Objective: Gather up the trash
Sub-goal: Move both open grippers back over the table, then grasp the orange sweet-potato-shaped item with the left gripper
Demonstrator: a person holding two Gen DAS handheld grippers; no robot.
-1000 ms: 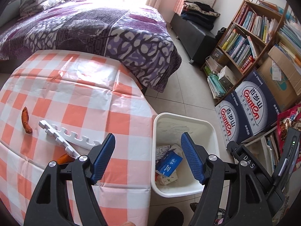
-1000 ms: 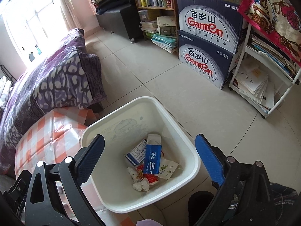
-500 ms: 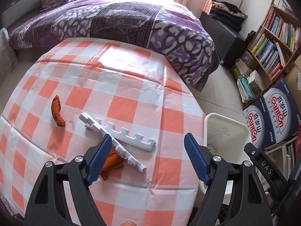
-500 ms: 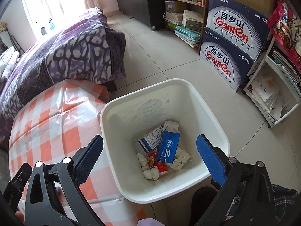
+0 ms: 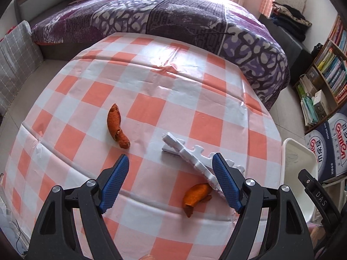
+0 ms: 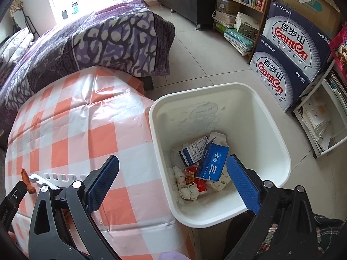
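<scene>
Hovering over the checked desk (image 5: 138,82), the left tongs (image 5: 171,182) stand wide apart with nothing between the blue pads; within the last second they have been opening a little further. Ahead of them on the cloth lie three bits of trash: a long orange peel (image 5: 117,127) near the middle of the desk, a white foam strip (image 5: 190,158) with a toothed edge running toward the desk's right edge, and a smaller orange peel (image 5: 196,197) touching the strip's near end, close to the near edge. The right tongs (image 6: 173,182) hang just as wide apart, empty, above the white bin (image 6: 279,143) that stands against the desk's right edge. Inside the bin lie a blue carton (image 6: 213,162), a second printed box, crumpled tissue and a red wrapper
</scene>
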